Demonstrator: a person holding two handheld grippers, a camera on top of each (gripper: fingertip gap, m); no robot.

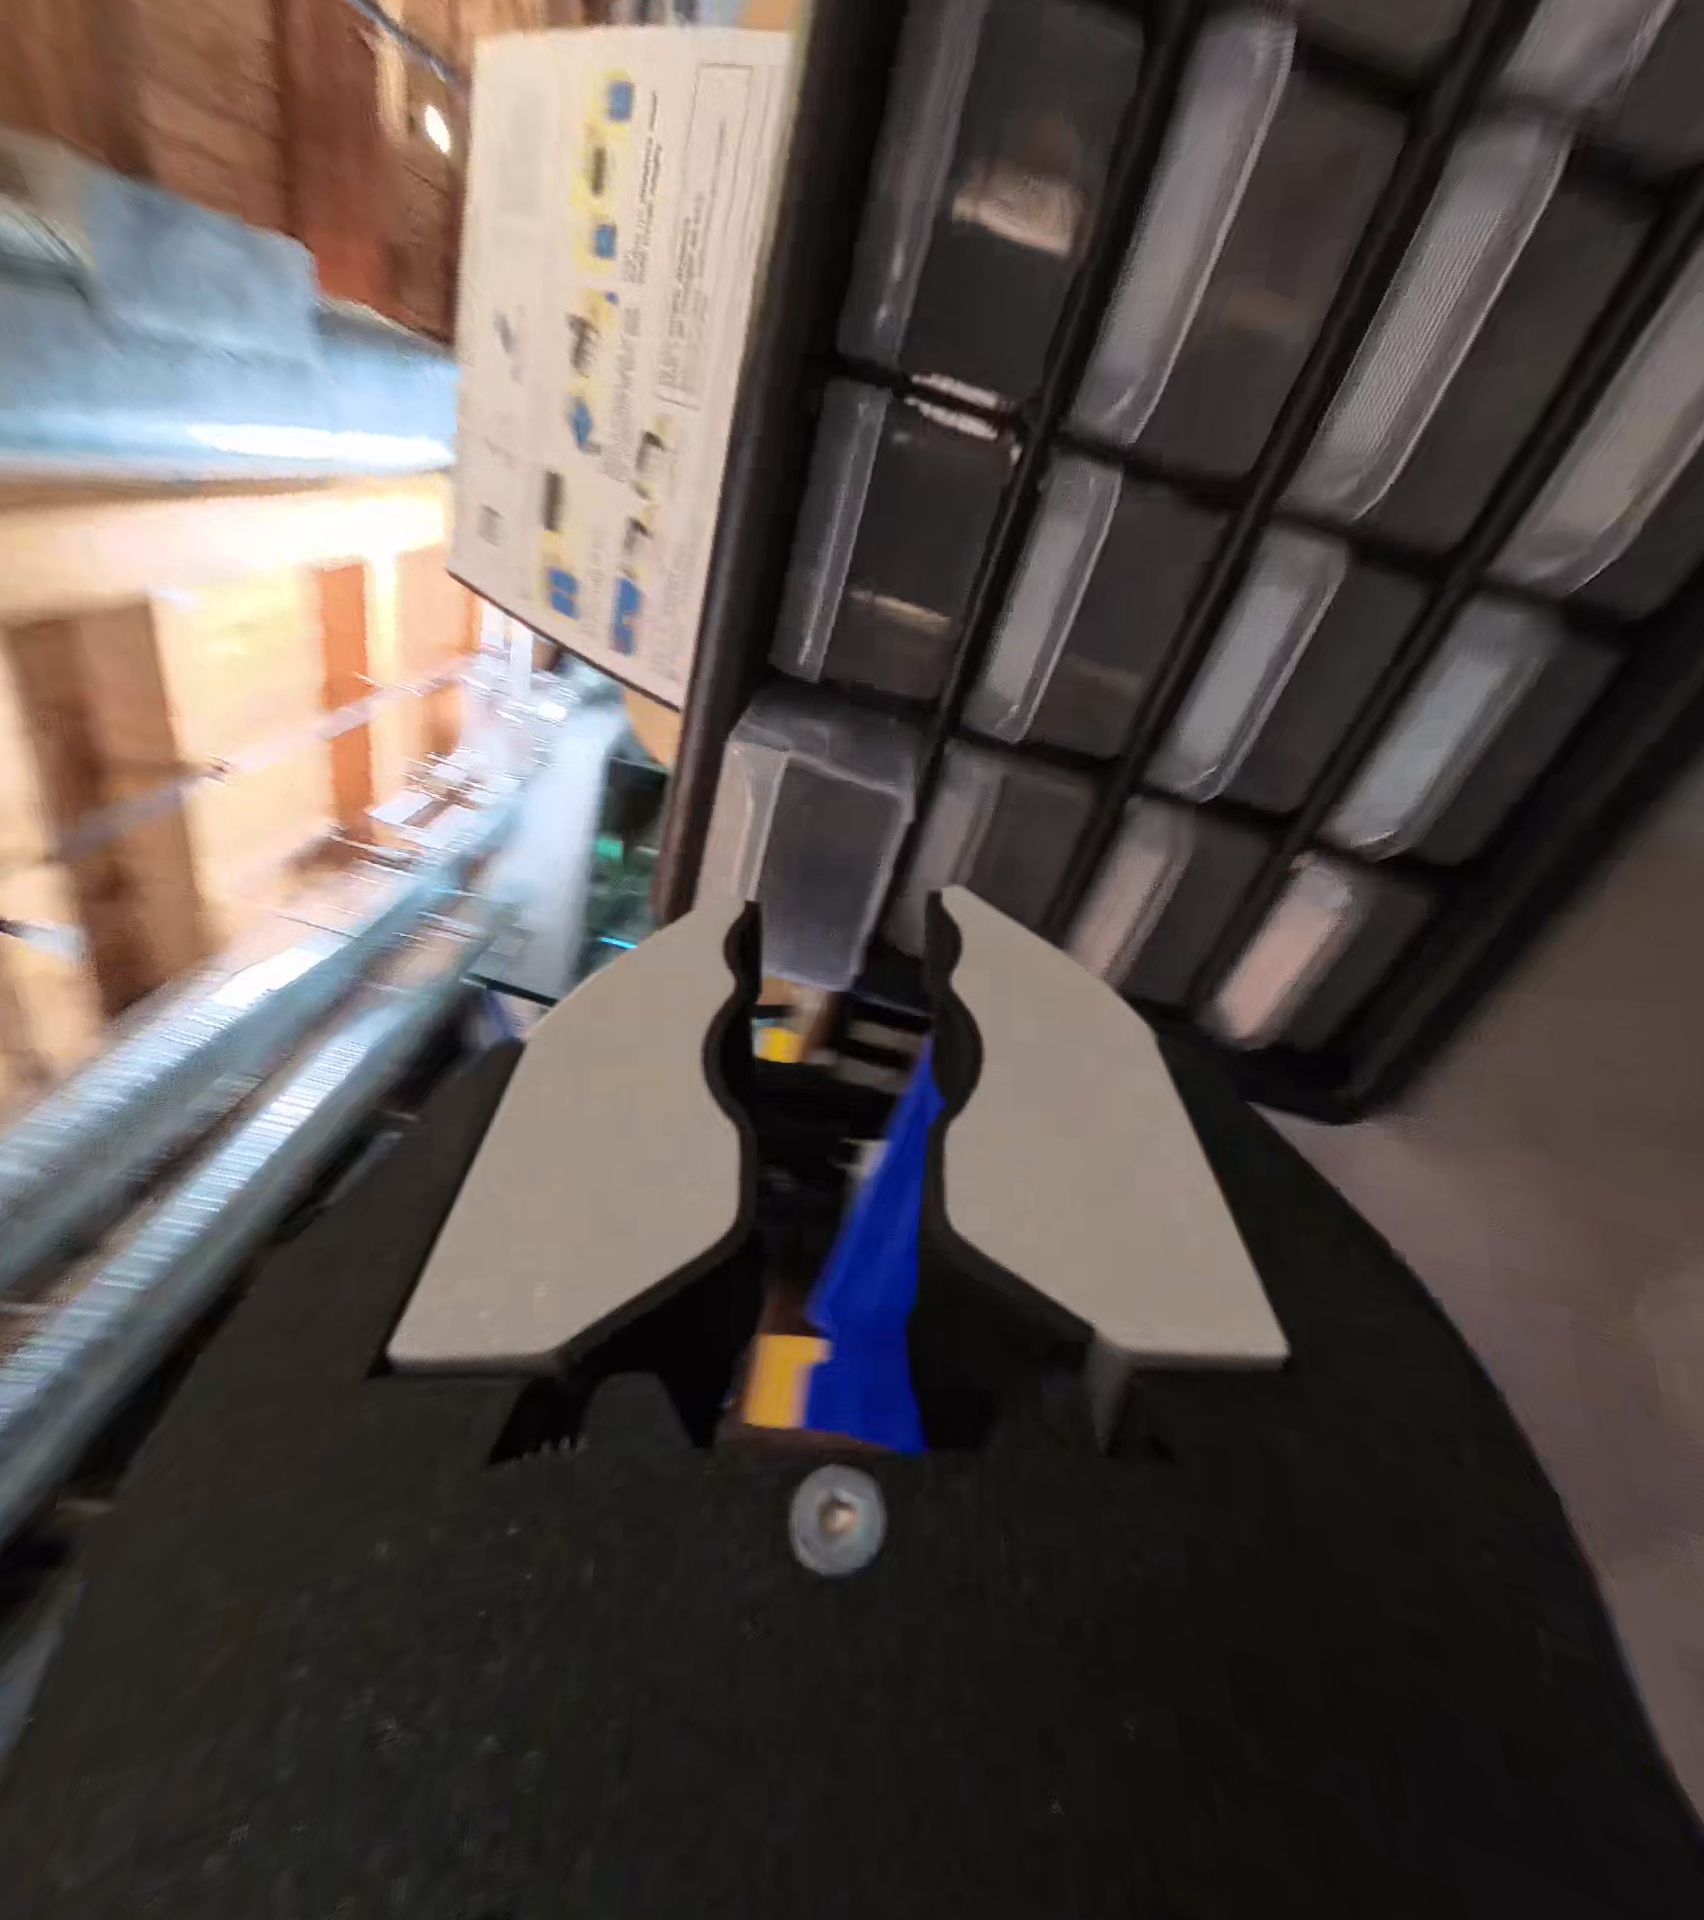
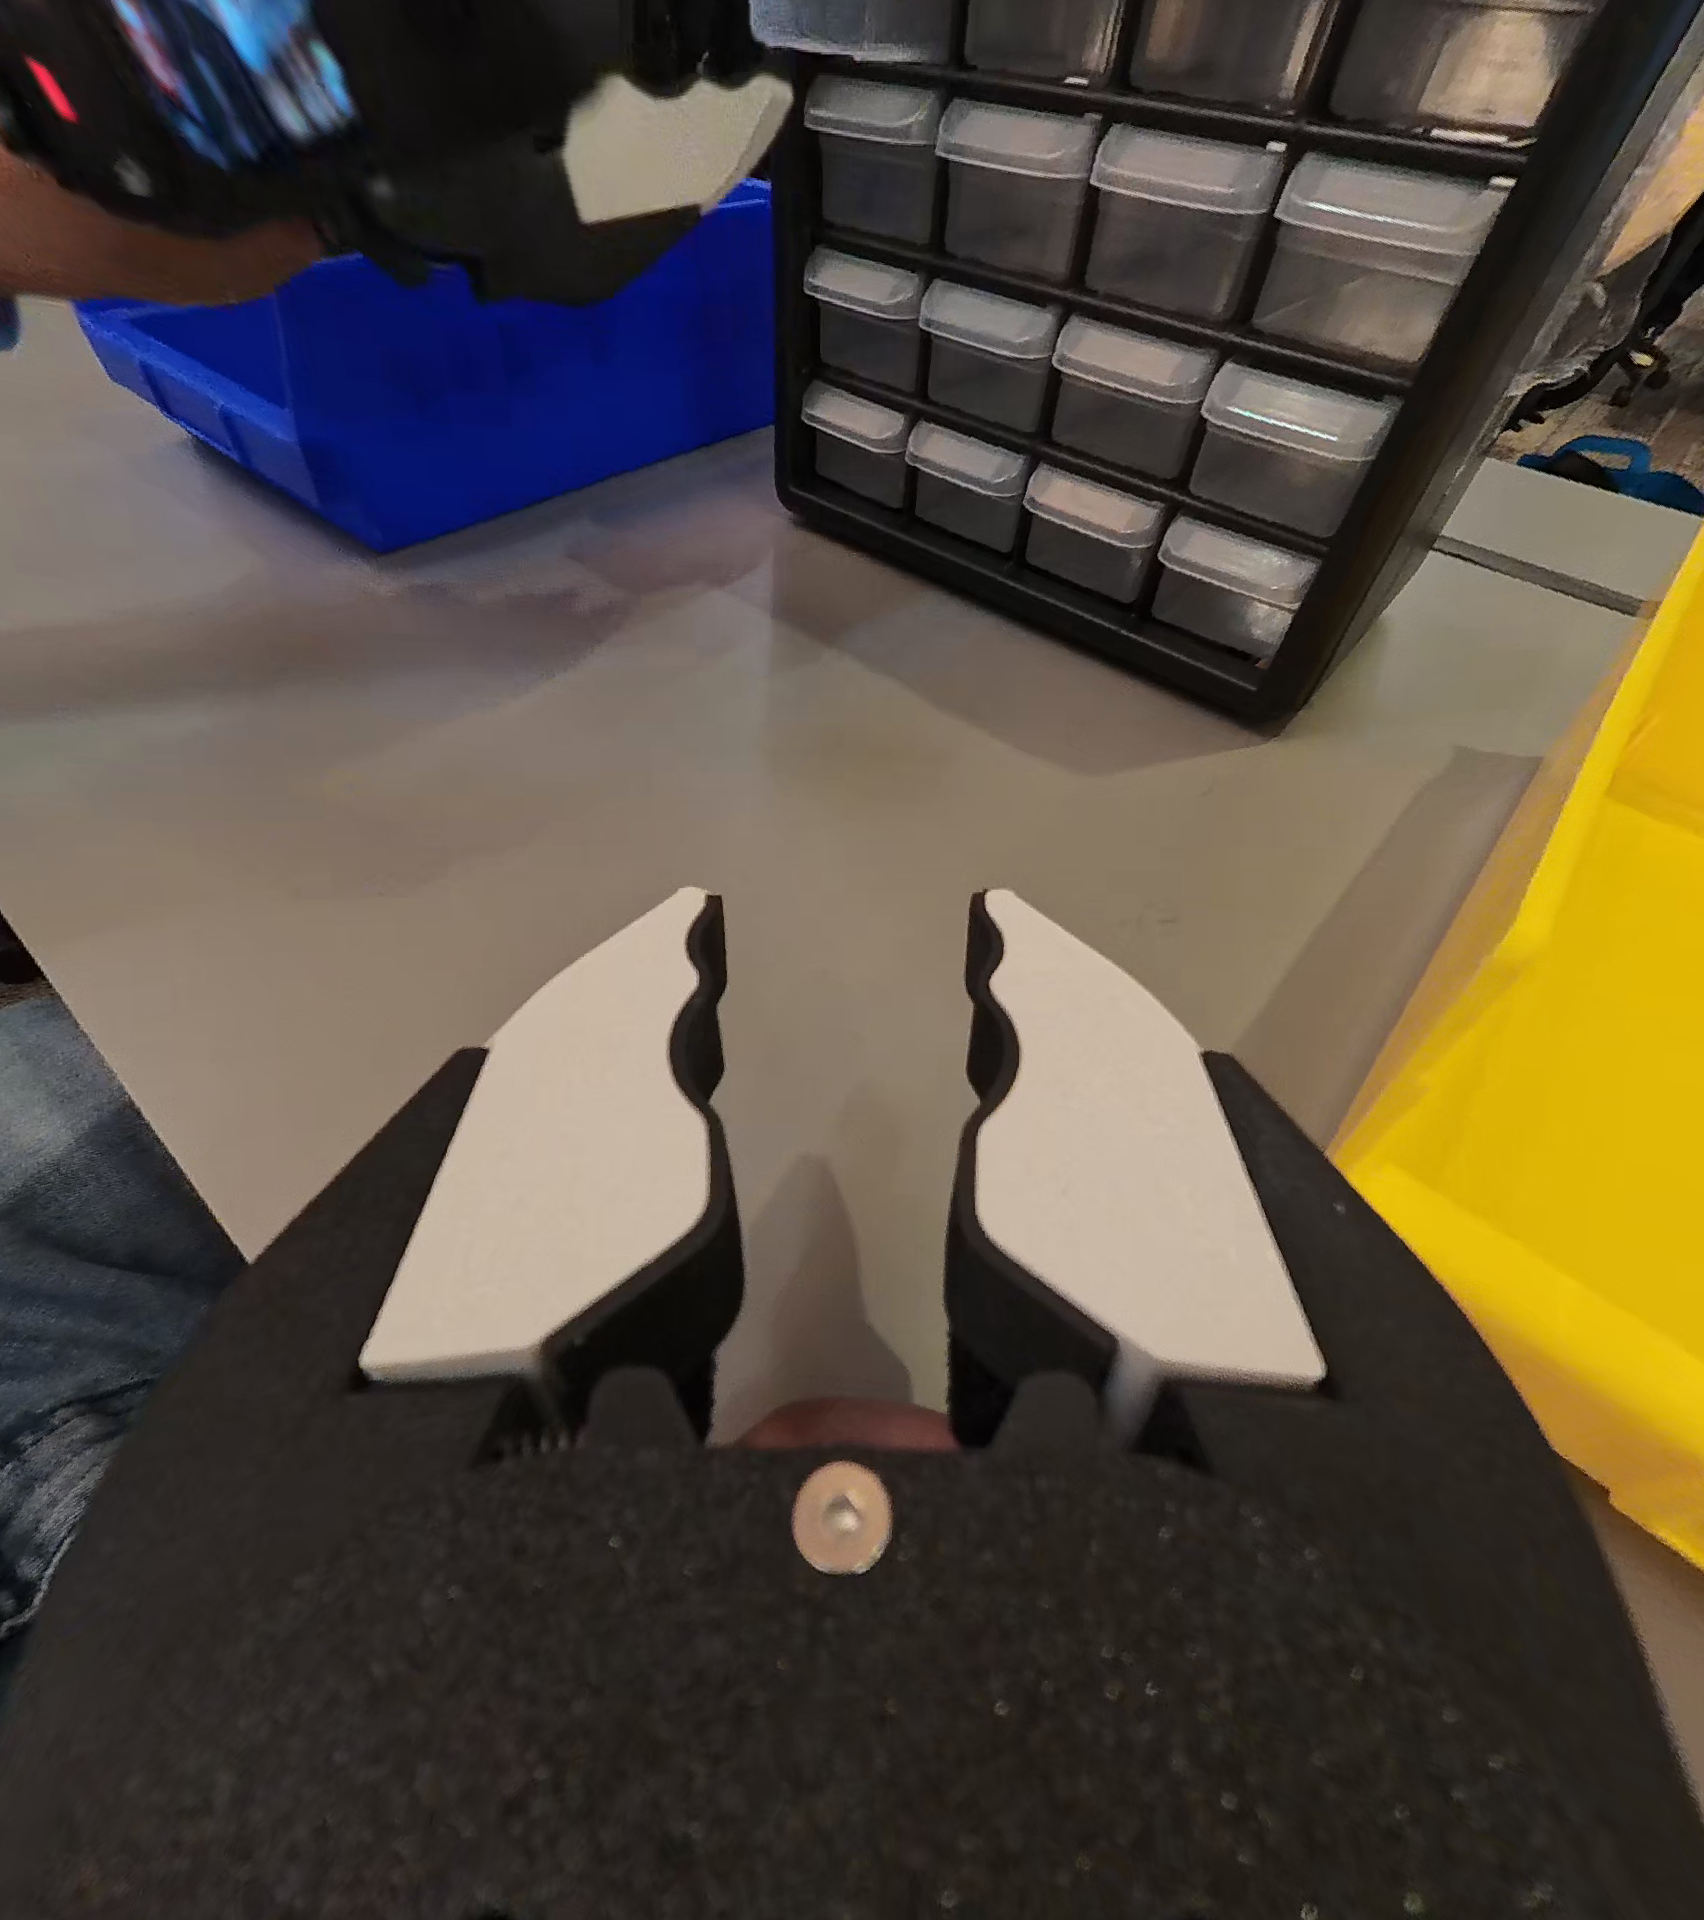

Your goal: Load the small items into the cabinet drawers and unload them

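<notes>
Here, cabinet (image 2: pixel 1139 343) drawers shut — yellow bin (image 2: pixel 1606 1091) bare.

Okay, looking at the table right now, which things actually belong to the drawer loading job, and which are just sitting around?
Part of the job:
- drawer cabinet, black frame, clear drawers
- blue bin left of it
- yellow bin on the right
- left gripper, at the cabinet's left edge
- right gripper, open over bare table

Just lying about:
- printed sheet beside the cabinet
- office chair behind
</notes>
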